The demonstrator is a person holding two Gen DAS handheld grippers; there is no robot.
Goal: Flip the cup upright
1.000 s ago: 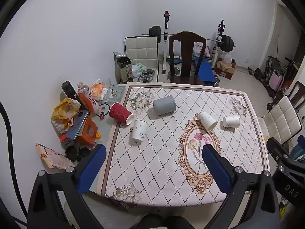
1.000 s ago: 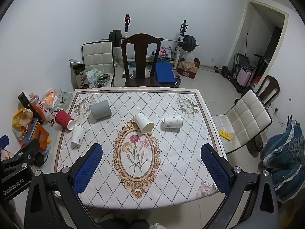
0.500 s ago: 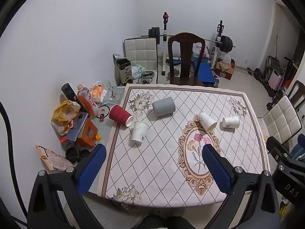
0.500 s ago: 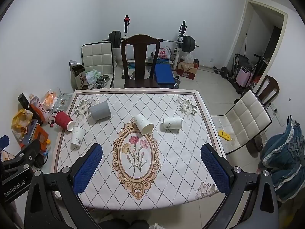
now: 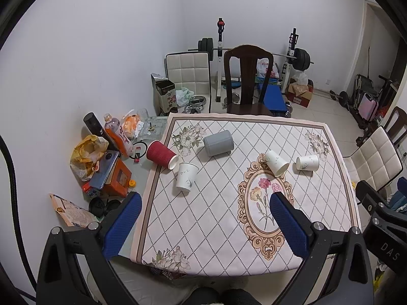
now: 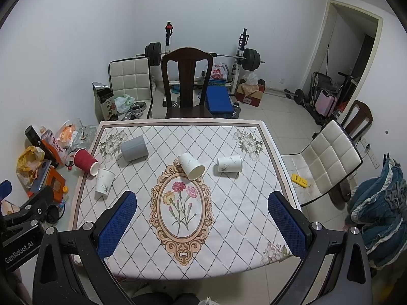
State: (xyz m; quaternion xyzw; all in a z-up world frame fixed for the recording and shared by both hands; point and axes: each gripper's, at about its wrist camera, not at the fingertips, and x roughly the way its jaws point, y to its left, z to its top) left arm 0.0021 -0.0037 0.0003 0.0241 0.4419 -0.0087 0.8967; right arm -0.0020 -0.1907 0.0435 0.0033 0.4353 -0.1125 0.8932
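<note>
Right wrist view: right gripper (image 6: 202,225) and left gripper (image 5: 203,225) both spread wide, empty, above table (image 6: 229,228); red cup (image 6: 86,162) lying sideways.

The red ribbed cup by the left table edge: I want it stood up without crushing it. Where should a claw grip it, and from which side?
Grip the red ribbed cup across its ribbed wall near the closed base, coming down from above with the left claw. It lies on its side, its open white rim toward the white cup, so the mouth end is probably softer and crowded.

Even indoor light, sharp focus, fisheye-warped edges.
</note>
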